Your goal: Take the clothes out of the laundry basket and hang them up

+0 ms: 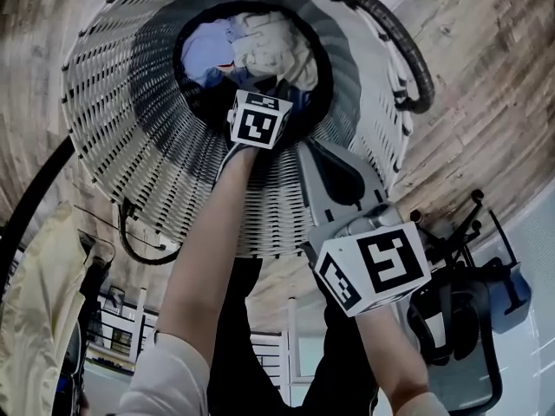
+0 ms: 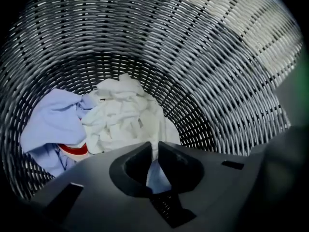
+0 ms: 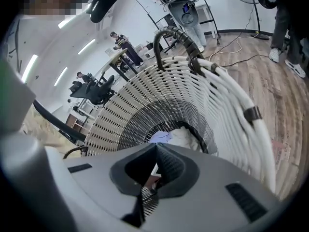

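A white woven laundry basket (image 1: 130, 120) stands on the floor below me. At its bottom lie a crumpled white garment (image 1: 273, 50) and a pale blue garment (image 1: 204, 50). My left gripper (image 1: 257, 111) reaches deep inside the basket. In the left gripper view its jaws (image 2: 154, 146) are shut on a fold of the white garment (image 2: 123, 115), with the blue garment (image 2: 53, 117) and a red-trimmed piece (image 2: 75, 150) to the left. My right gripper (image 1: 305, 146) hovers at the basket's near rim, shut (image 3: 155, 146) and holding nothing.
The basket has a dark looped handle (image 1: 408, 50) at its far right rim. A wooden floor (image 1: 486, 102) surrounds it. A black stand (image 1: 460, 302) sits at lower right, pale yellow cloth (image 1: 35, 319) at lower left. People and cables (image 3: 231, 47) show behind.
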### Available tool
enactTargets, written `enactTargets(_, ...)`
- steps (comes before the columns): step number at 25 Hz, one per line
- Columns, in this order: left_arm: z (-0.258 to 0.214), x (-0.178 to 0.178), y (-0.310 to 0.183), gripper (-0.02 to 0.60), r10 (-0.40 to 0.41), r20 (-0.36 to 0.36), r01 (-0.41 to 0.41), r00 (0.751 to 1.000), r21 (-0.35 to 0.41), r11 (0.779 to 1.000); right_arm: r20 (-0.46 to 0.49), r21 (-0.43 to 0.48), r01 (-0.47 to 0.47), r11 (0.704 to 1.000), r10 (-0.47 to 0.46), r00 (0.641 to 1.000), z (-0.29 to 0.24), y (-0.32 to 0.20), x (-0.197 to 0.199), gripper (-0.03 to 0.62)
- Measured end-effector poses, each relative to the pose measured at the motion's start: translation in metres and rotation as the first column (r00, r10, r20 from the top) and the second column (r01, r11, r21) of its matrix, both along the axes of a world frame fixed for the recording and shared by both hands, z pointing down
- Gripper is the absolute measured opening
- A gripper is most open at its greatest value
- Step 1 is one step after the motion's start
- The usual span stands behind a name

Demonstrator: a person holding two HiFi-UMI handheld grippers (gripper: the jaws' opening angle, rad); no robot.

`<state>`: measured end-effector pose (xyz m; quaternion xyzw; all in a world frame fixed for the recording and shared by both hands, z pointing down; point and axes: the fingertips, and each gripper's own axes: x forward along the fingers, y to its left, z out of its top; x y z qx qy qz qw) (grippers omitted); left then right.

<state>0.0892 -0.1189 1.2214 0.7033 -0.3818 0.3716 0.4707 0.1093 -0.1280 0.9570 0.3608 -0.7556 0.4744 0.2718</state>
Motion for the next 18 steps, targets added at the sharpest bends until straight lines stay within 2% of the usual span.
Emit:
enactTargets(8, -0.04, -0.008, 0.0, 0.046, 0.003, -0.006, -0.003, 1.0, -0.003, 1.0, -0.002, -0.006, -0.009, 1.0, 0.009, 1.0, -0.021, 0.007, 0.008, 0.008)
enactTargets(12, -0.07, -0.013, -0.004, 0.044, -0.018, -0.018, 0.018, 1.0, -0.005, 1.0, 0.002, 0.0, -0.005, 1.0, 0.005, 1.0, -0.039, 0.007, 0.009, 0.007)
enactTargets(18, -0.124, -0.015, -0.008, 0.043, -0.006, -0.048, 0.007, 0.999, 0.022, 1.0, -0.007, 0.02, 0.005, 1.0, -0.005, 1.0, -0.067, 0.003, 0.006, 0.007)
